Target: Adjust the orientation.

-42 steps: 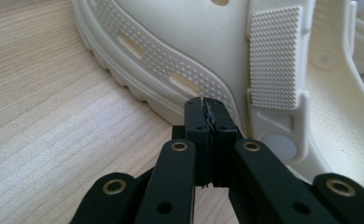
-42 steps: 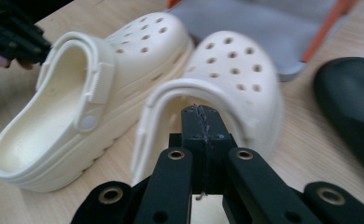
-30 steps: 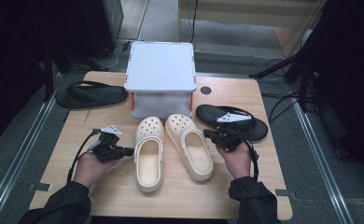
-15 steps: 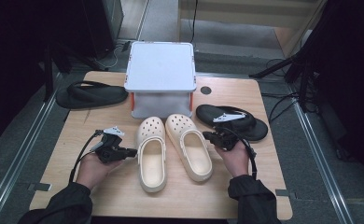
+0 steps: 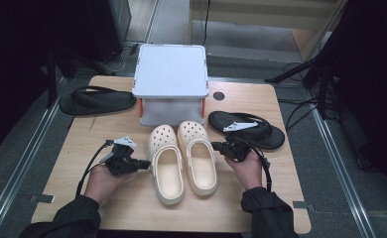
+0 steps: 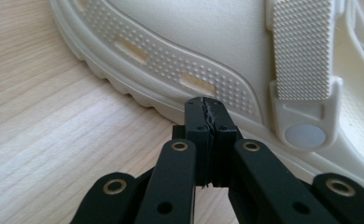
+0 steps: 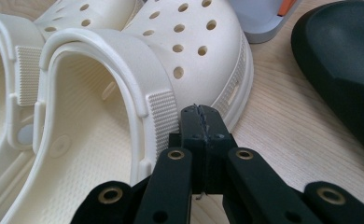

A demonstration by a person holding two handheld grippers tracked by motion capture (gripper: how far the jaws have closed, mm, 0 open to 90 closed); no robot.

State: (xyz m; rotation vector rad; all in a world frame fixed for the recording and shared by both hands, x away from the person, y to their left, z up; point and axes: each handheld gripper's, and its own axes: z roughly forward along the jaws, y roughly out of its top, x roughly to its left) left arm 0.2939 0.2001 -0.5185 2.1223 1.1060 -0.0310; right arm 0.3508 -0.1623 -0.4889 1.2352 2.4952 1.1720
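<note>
High view: cream clog pair [image 5: 183, 158] mid-worktop, toes toward the lidded box [image 5: 170, 83] at the far edge. Left gripper [image 5: 141, 164] just beside the left clog's outer side, right gripper [image 5: 216, 146] by the right clog's; both palms cupped up, forearms in from the near edge.

Left gripper view: jaws fully closed, empty, tips at the sole edge [image 6: 138, 100].

Right gripper view: jaws closed, empty, tips near the strap [image 7: 164, 116]. Likely a grasp next: open first, take the rim squarely.
</note>
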